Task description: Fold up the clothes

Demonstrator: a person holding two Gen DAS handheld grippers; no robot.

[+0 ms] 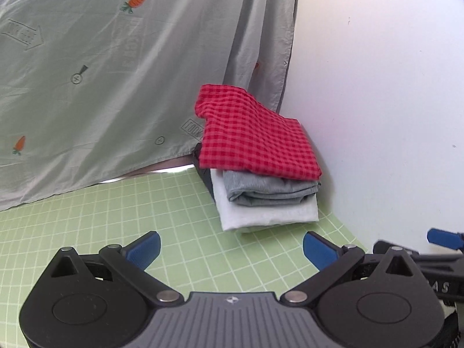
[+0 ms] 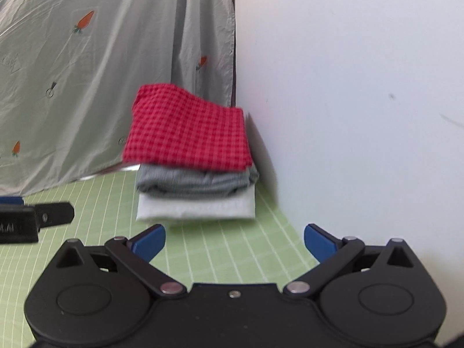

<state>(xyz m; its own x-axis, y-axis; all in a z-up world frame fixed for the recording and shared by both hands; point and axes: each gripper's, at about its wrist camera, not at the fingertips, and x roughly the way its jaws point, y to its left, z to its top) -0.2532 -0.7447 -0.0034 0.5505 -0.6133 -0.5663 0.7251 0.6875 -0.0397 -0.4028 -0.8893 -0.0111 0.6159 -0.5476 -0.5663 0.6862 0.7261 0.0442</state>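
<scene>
Both tools, left (image 1: 231, 248) and right (image 2: 235, 242), gape empty; red checked cloth (image 1: 255, 139) hides a dark garment (image 1: 204, 174).

Three folded garments stacked: one red checked (image 1: 255, 136), one grey (image 1: 272, 191), one white (image 1: 269, 214); two claws.

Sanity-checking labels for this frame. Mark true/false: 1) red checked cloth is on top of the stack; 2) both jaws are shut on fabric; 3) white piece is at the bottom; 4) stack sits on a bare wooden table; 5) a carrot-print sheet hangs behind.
1) True: the red checked cloth tops the stack.
2) False: left gripper and right gripper both have jaws open, holding nothing.
3) True: the white piece lies under the grey garment.
4) False: it sits on a green grid mat.
5) True: the carrot-print sheet hangs behind.
</scene>
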